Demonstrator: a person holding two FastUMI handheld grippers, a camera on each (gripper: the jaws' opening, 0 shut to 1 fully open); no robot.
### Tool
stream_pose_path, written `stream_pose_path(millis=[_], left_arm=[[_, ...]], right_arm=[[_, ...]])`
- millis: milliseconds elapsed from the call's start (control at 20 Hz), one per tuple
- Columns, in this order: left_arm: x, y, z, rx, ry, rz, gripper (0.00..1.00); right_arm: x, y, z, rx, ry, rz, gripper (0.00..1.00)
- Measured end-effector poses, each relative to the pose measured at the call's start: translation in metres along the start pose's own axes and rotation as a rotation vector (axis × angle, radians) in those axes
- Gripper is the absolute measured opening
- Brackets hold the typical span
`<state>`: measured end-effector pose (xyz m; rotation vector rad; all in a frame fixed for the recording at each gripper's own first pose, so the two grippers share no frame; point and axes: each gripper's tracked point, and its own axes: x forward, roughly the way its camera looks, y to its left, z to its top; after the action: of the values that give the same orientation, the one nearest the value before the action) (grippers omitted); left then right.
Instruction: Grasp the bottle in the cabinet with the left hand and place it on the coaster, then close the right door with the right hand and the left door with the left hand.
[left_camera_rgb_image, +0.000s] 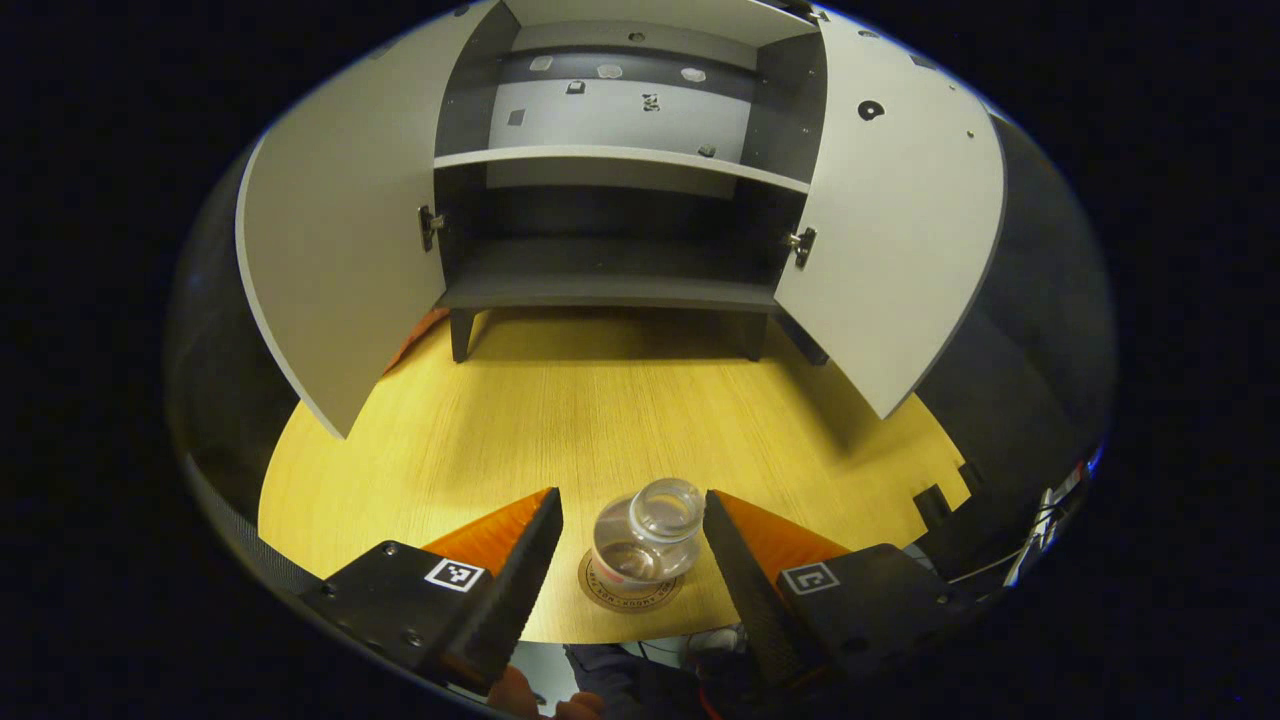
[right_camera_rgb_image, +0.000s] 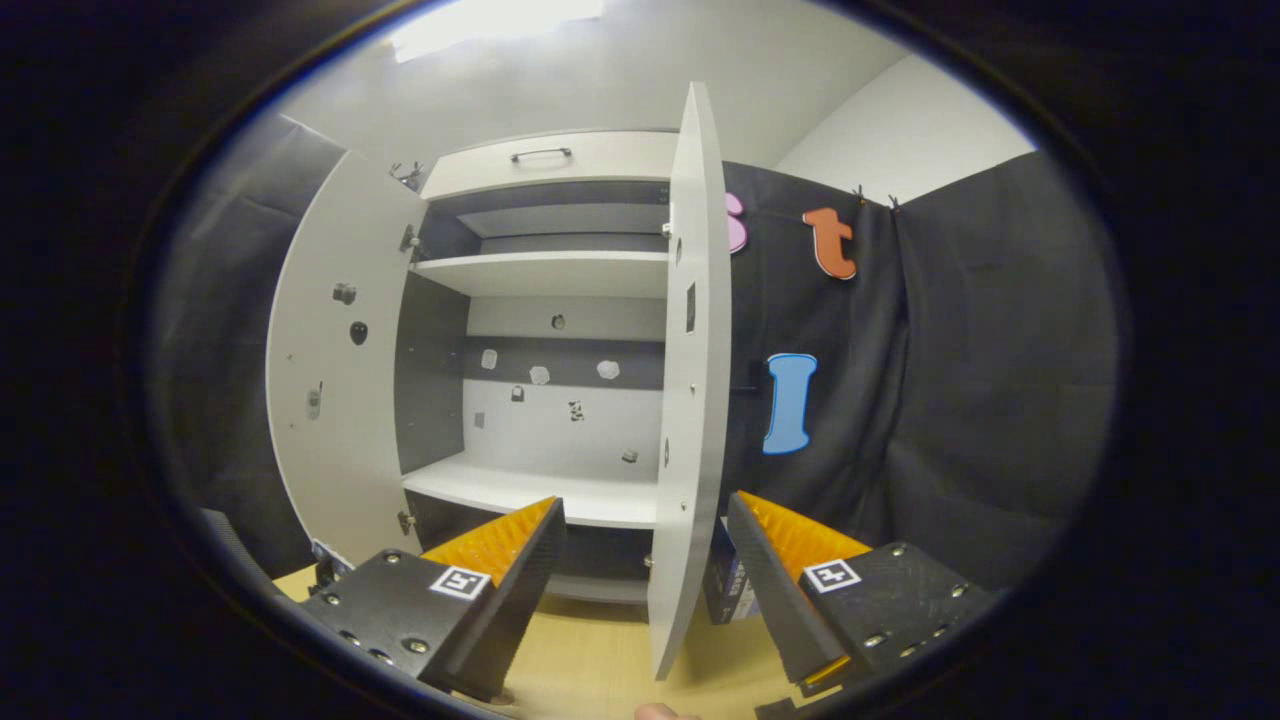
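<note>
Clear glass marks the bottle (left_camera_rgb_image: 647, 540), which is stood upright on the round coaster (left_camera_rgb_image: 630, 592) on the wooden table (left_camera_rgb_image: 560, 420), between the spread fingers of the left gripper (left_camera_rgb_image: 632, 520), untouched by either. The right gripper (right_camera_rgb_image: 645, 520) is held open astride the edge of the right door (right_camera_rgb_image: 690, 380). The coaster's print is too small to be made out

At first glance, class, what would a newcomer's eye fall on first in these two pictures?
In the left gripper view, a clear bottle stands on a round coaster at the near edge of the wooden table, between the open left gripper fingers. Behind it, the cabinet gapes with both doors wide. In the right gripper view, the right door stands edge-on before the open right gripper.
</note>
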<state>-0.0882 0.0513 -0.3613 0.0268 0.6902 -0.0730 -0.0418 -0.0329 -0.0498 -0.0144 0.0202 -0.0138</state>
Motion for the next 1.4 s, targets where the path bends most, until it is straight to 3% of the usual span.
stream_pose_path(millis=[300, 450, 700, 750, 800, 1150, 1200, 1250, 1400], left_arm=[[-0.032, -0.006, 0.063, -0.064, -0.132, -0.010, 0.92], [-0.054, -0.003, 0.112, -0.052, -0.237, 0.013, 0.92], [-0.100, 0.000, 0.198, -0.023, -0.430, 0.046, 0.92], [-0.110, 0.001, 0.213, -0.020, -0.463, 0.057, 0.92], [-0.122, 0.004, 0.226, -0.020, -0.492, 0.068, 0.91], [-0.181, 0.025, 0.282, -0.041, -0.662, 0.168, 0.92], [-0.187, 0.030, 0.286, -0.039, -0.680, 0.187, 0.92], [-0.192, 0.034, 0.287, -0.038, -0.690, 0.200, 0.92], [-0.202, 0.043, 0.289, -0.052, -0.703, 0.226, 0.93]], right_arm=[[0.002, -0.001, 0.003, -0.005, -0.007, -0.001, 0.98], [0.004, -0.007, 0.006, -0.012, -0.016, -0.019, 0.94], [0.009, -0.027, 0.015, -0.033, -0.044, -0.069, 0.94], [0.009, -0.033, 0.018, -0.040, -0.053, -0.082, 0.98], [0.010, -0.039, 0.020, -0.047, -0.063, -0.097, 0.94], [0.013, -0.085, 0.051, -0.075, -0.156, -0.223, 0.94], [0.014, -0.090, 0.056, -0.077, -0.177, -0.240, 0.94], [0.016, -0.093, 0.059, -0.082, -0.186, -0.255, 1.00], [0.026, -0.105, 0.057, -0.097, -0.177, -0.282, 0.98]])
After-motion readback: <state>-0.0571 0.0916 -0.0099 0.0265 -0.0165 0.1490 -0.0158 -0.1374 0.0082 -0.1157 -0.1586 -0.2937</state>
